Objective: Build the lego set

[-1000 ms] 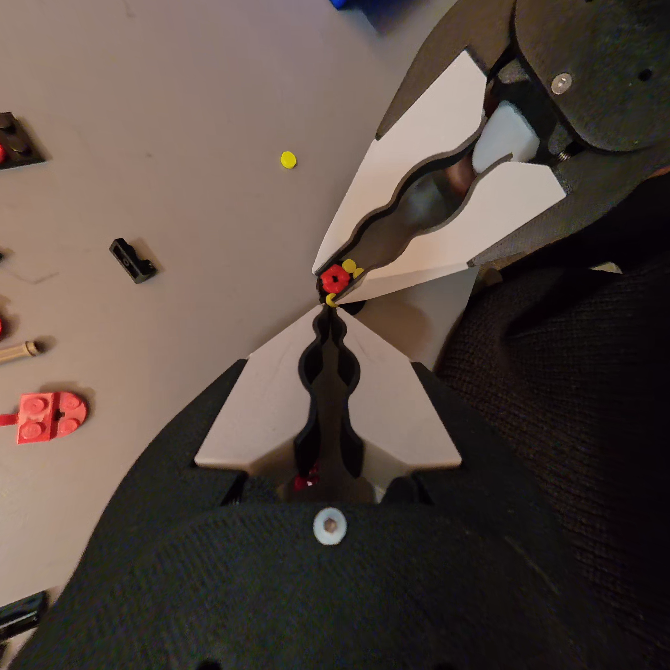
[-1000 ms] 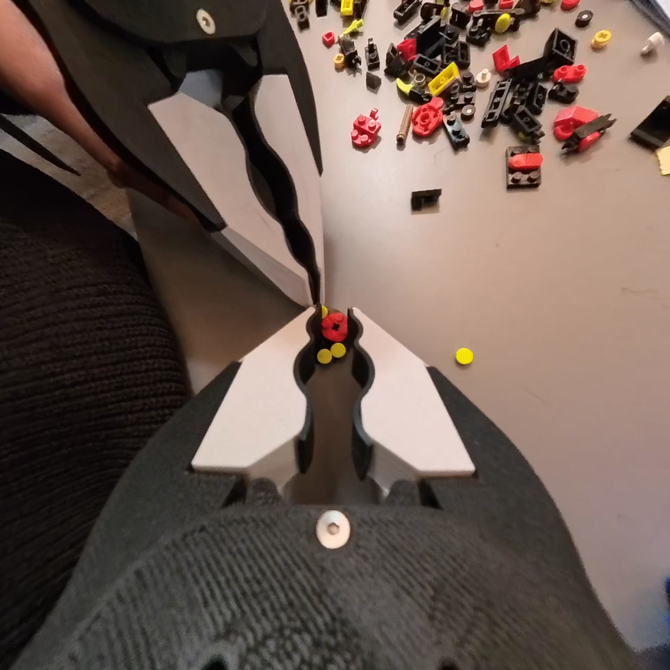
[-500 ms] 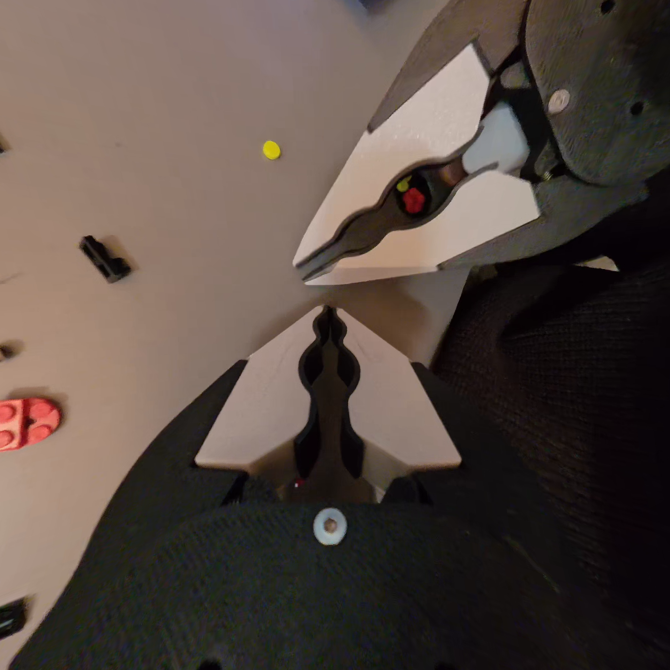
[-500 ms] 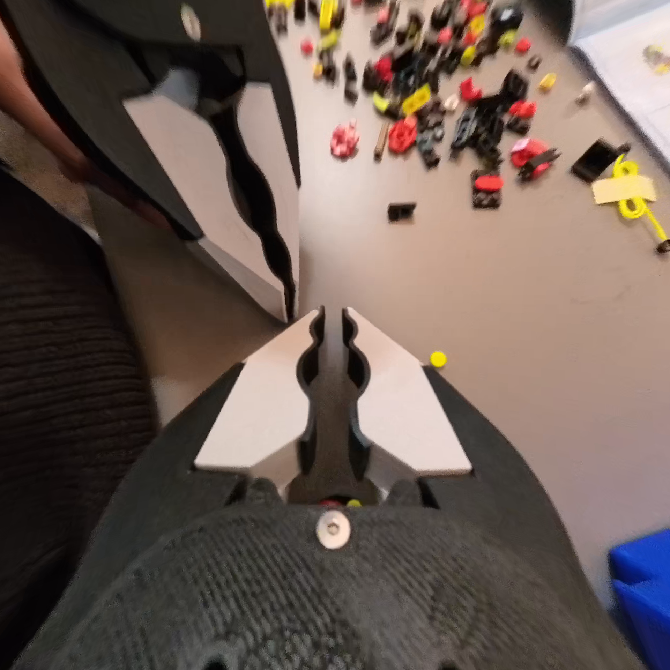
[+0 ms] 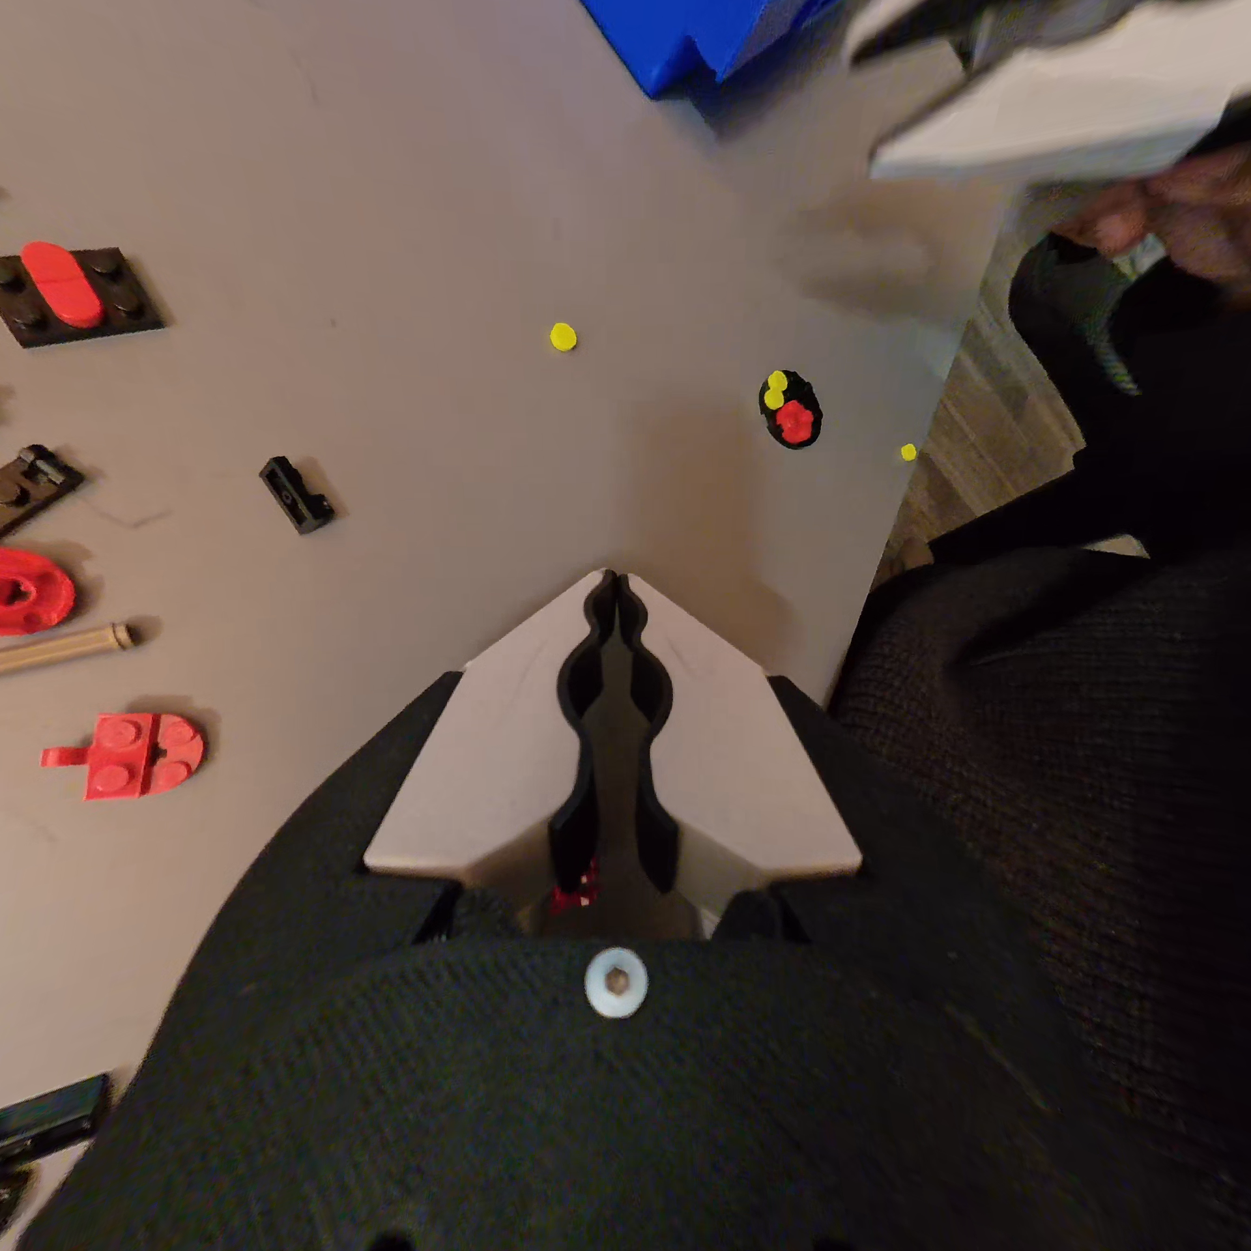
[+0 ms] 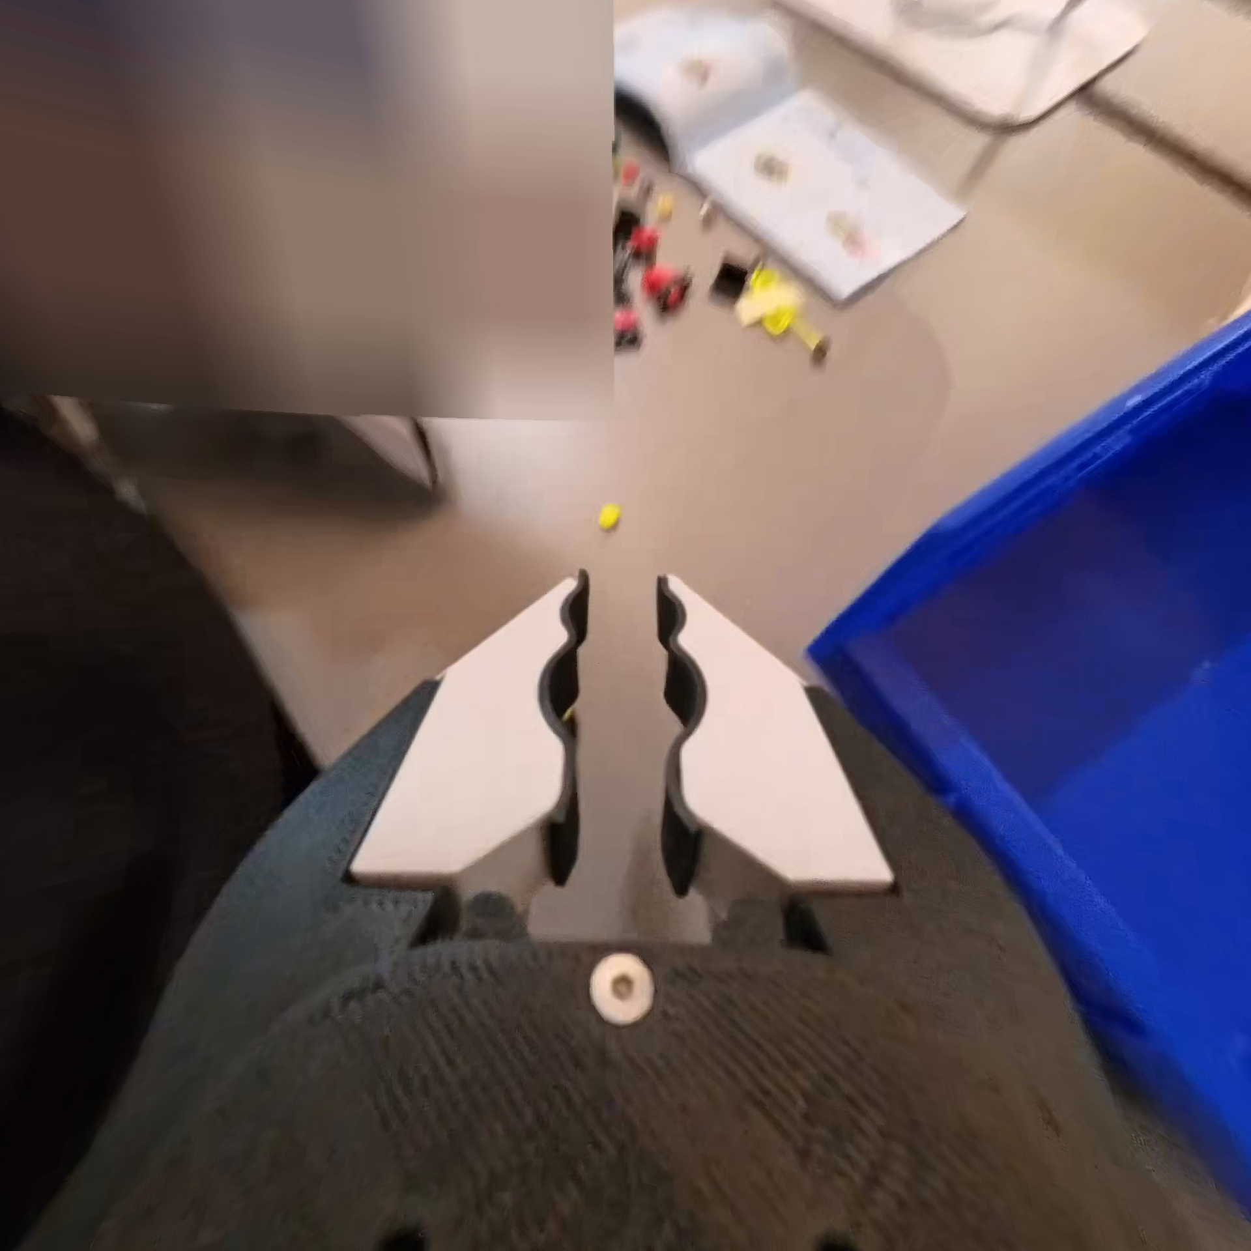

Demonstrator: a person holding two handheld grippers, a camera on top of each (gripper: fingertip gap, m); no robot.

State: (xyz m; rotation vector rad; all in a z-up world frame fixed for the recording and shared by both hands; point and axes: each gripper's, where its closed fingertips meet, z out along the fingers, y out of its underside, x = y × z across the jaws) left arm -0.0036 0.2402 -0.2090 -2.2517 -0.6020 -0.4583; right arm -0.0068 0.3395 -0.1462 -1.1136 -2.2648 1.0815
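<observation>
Here the left tongs [image 5: 615, 575] are pressed together, tips touching, with nothing between the tips; something small and red sits deep in the gap near the hinge, too dark to make out. The right tongs [image 6: 621, 583] stand spread with a clear gap, holding nothing; a bit of yellow shows against the inner edge of the left finger.

Ahead and to the right of the left tongs, a small black oval piece [image 5: 790, 410] lies on the grey table [image 5: 440, 203] near its edge, carrying a red stud and two yellow dots. A loose yellow dot [image 5: 563, 336] lies to its left, and another [image 5: 908, 452] sits right at the table's edge.

Farther left lie a black bracket [image 5: 296, 495], a red plate with a rounded end [image 5: 139, 755], a tan rod [image 5: 64, 648] and a black plate topped with a red oval [image 5: 74, 292].

A blue bin [image 6: 1056, 677] stands just right of the right tongs. Beyond, blurred, are a heap of bricks [image 6: 650, 271] and an open booklet [image 6: 812, 196].
</observation>
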